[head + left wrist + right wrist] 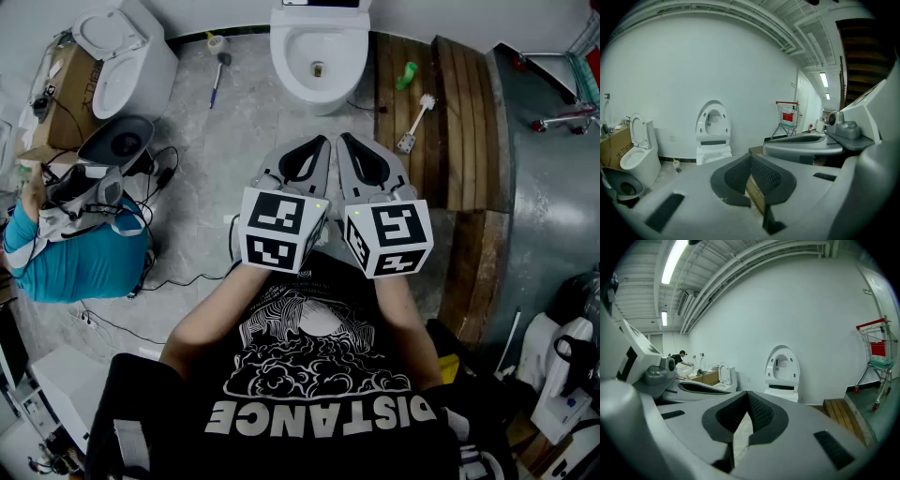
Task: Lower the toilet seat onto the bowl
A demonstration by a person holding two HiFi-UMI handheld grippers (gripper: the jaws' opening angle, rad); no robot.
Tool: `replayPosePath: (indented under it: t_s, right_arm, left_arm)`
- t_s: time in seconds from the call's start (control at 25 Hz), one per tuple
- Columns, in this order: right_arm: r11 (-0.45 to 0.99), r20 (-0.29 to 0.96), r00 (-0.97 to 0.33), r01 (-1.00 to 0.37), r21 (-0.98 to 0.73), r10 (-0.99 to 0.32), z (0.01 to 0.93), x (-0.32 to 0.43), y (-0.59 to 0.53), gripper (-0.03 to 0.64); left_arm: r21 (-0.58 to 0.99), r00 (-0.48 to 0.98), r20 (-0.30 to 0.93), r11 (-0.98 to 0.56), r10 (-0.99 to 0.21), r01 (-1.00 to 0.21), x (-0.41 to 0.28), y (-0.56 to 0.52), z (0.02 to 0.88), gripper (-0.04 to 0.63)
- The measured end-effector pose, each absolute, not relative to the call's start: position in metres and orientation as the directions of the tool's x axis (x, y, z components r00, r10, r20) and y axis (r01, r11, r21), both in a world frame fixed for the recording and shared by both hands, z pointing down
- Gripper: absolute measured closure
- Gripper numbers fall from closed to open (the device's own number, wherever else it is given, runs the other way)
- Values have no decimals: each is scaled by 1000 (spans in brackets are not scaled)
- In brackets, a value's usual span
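White toilet stands well ahead at the wall, its seat upright and out of reach. Left gripper and right gripper rest side by side near the chest, jaws pressed together on nothing, probably a ready pose before approaching

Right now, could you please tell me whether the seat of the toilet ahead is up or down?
Up: the seat stands upright against the wall, above the uncovered bowl.
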State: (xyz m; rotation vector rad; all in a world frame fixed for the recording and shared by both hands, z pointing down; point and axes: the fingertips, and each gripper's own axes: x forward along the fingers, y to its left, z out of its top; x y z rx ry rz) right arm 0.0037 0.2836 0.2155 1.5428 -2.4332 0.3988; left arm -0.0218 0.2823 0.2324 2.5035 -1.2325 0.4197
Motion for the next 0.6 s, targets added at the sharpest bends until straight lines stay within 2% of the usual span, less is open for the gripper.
replayPosePath:
  t_s: [0.6]
  right_arm:
    - [405,340,-422,-906,-124,-841,220,27,258,597]
  left_arm:
    - [142,574,406,-572,-711,-808,-2,257,235,583]
